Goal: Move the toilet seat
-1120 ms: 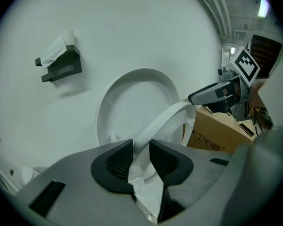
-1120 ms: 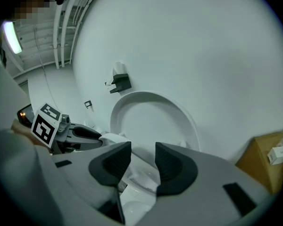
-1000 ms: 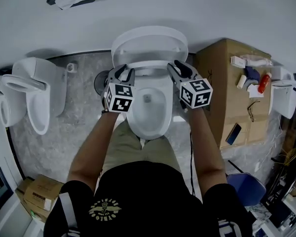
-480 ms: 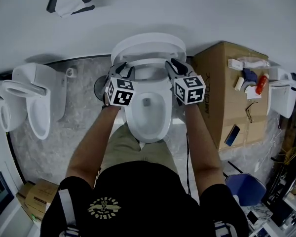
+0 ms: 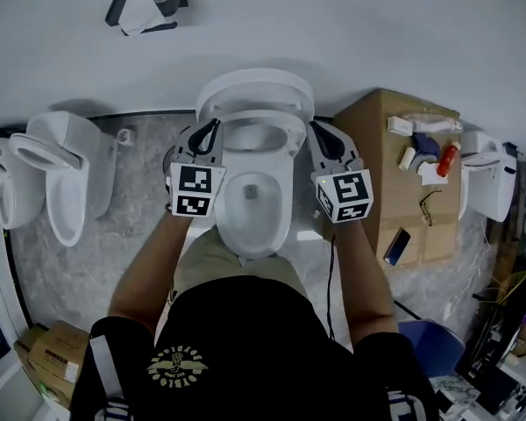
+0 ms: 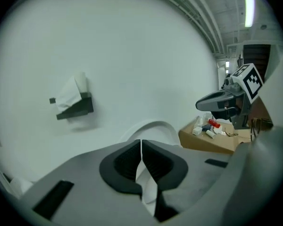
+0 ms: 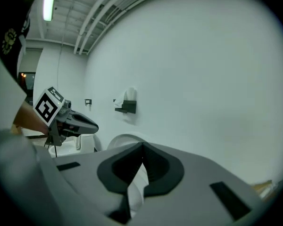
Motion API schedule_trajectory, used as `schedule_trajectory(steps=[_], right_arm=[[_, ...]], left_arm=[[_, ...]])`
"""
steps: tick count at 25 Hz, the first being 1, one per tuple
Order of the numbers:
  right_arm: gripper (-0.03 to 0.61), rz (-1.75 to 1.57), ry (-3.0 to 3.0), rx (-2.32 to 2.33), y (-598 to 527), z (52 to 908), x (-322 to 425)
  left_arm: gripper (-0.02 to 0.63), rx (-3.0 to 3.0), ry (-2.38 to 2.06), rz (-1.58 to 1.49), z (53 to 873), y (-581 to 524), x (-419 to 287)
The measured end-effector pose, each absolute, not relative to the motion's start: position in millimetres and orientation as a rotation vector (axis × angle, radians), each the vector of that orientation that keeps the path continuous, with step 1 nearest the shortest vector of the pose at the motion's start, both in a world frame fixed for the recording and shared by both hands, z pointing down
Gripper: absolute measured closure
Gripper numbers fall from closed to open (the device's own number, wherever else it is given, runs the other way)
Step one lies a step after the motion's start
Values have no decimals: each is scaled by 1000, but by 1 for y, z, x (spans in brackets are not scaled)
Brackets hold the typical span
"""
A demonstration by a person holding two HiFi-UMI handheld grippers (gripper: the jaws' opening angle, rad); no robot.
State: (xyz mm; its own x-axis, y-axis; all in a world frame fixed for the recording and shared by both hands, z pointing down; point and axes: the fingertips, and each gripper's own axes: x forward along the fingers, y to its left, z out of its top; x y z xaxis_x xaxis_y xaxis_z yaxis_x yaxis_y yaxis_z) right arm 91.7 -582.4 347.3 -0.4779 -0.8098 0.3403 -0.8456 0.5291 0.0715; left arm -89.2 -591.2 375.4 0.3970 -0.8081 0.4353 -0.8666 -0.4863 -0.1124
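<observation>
Both left gripper (image 5: pixel 209 131) and right gripper (image 5: pixel 321 133), jaws just closed, pinch the toilet seat (image 5: pixel 256 117); cardboard box (image 5: pixel 381 178) nearby.

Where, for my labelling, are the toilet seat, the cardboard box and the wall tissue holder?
toilet seat (image 5: pixel 290 137), head view, right side of its ring
cardboard box (image 5: pixel 381 134), head view, bare top face
tissue holder (image 6: pixel 78 109), left gripper view, dark bracket
</observation>
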Motion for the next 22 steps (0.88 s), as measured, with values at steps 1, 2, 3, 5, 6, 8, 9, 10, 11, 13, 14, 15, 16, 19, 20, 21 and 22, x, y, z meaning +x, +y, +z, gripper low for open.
schedule_trajectory(steps=[1, 2, 3, 5, 6, 8, 9, 10, 11, 13, 14, 15, 16, 19, 20, 21, 22], right_arm=[[548, 114, -2449, 1377, -574, 332, 94], [548, 87, -2457, 1383, -566, 319, 97], [549, 68, -2465, 1388, -557, 307, 100], [549, 40, -2479, 1395, -541, 288, 106], [549, 29, -2488, 1393, -533, 280, 108], [549, 12, -2510, 1375, -518, 267, 112], [549, 4, -2522, 1362, -510, 260, 114], [549, -6, -2533, 1349, -503, 253, 115], [549, -17, -2546, 1336, -497, 247, 117], [549, -41, -2570, 1309, -484, 235, 118], [549, -51, -2581, 1292, -478, 232, 118], [549, -58, -2591, 1274, -472, 231, 118], [549, -61, -2599, 1256, -467, 230, 118], [549, -49, -2611, 1218, -453, 235, 121], [549, -41, -2612, 1209, -449, 238, 121], [549, -31, -2612, 1202, -445, 240, 120], [549, -21, -2613, 1197, -443, 242, 120]], left_arm=[[584, 2534, -1532, 644, 358, -584, -87], [588, 2553, -1547, 619, 342, -577, -85], [589, 2571, -1561, 593, 326, -569, -82], [589, 2602, -1592, 547, 298, -550, -77], [589, 2612, -1610, 524, 287, -540, -75], [589, 2614, -1648, 482, 266, -519, -72], [589, 2610, -1663, 465, 257, -509, -71], [589, 2606, -1676, 452, 249, -499, -69], [589, 2605, -1686, 448, 242, -490, -68], [589, 2612, -1710, 470, 230, -475, -66], [589, 2612, -1729, 489, 227, -468, -67], [589, 2607, -1749, 506, 225, -462, -68], [589, 2599, -1766, 518, 224, -458, -69], [589, 2578, -1789, 542, 223, -444, -68], [589, 2576, -1789, 552, 224, -440, -67], [589, 2575, -1787, 563, 225, -436, -66], [589, 2576, -1785, 575, 225, -434, -66]])
